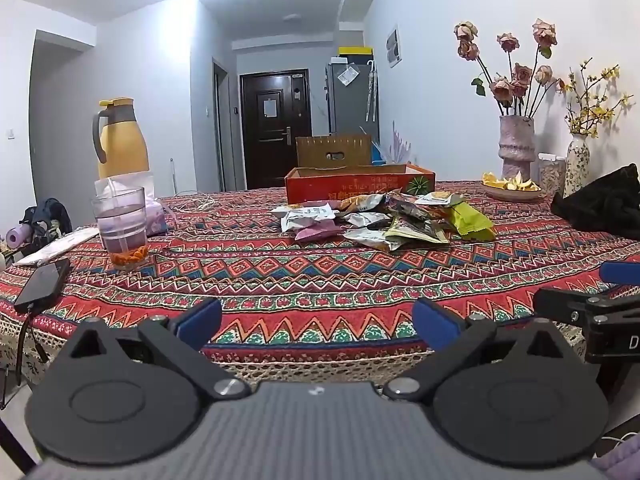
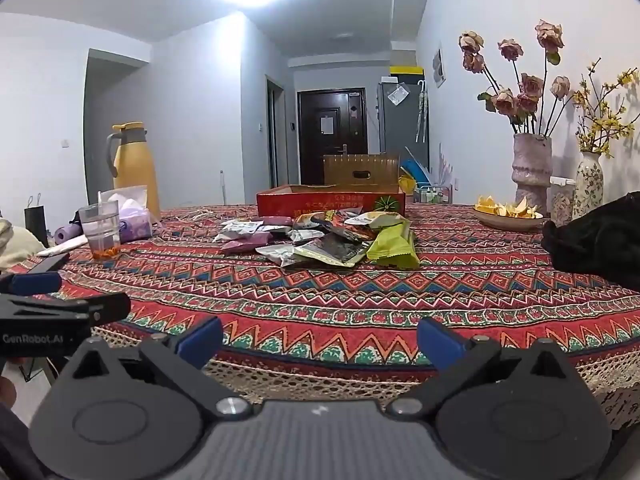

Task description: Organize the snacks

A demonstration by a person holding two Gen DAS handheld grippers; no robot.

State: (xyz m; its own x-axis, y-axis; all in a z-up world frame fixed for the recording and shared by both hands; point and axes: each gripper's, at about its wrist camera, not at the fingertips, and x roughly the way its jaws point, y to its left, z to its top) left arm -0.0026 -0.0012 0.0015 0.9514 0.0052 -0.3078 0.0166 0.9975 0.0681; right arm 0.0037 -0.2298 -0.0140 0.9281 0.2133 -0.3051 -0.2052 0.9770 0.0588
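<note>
Starting position: left gripper [image 1: 316, 320] and right gripper [image 2: 320, 340] hover at the table's [image 1: 320, 280] near edge, jaws spread wide, empty. Snack packets [image 1: 384, 220] lie heaped before the red cardboard tray [image 1: 360, 188]. Next, probably: reach forward, pinch one packet.

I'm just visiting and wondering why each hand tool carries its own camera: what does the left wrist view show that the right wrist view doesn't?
Only the left wrist view shows the whole black phone at the table's edge and the left gripper, open. Only the right wrist view shows the dark paper bag on the floor and the right gripper, open. Both show the snack packets, red box, yellow jug and glass.
</note>
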